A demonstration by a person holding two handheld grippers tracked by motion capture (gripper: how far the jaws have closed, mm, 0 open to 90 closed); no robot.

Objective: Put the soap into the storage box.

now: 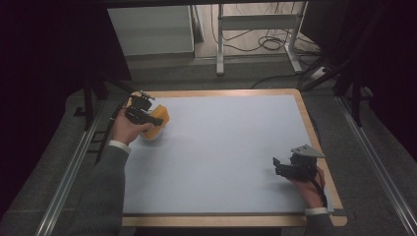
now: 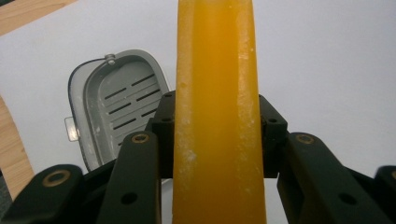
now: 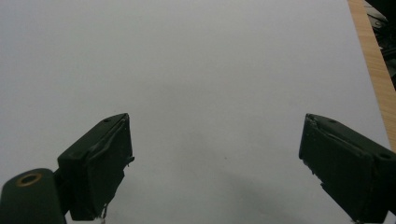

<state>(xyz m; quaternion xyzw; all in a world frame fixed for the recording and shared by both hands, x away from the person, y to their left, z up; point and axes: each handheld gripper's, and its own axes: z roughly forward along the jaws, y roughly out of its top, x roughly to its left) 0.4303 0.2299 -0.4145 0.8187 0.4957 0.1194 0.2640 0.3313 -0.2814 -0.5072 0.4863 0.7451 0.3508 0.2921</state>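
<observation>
In the high view, the left gripper (image 1: 147, 115) sits in the upper left of the frame, near the far left corner of the pale blue mat (image 1: 221, 152), with its jaws clamped on an orange block (image 1: 158, 118). In the left gripper view the orange block (image 2: 217, 112) runs as a tall slab up the middle of the frame, pinched on both sides by the black jaws. Behind it, at the left of that frame, a grey slotted tray (image 2: 116, 107) with a white rim lies on the mat; in the high view a pale edge shows just under the block. The right gripper (image 1: 285, 167) rests in the lower right of the high view, close to the wooden table edge (image 1: 314, 128), well apart from the block. In the right gripper view its jaws stand wide apart with nothing between them, over bare mat (image 3: 196, 84).
</observation>
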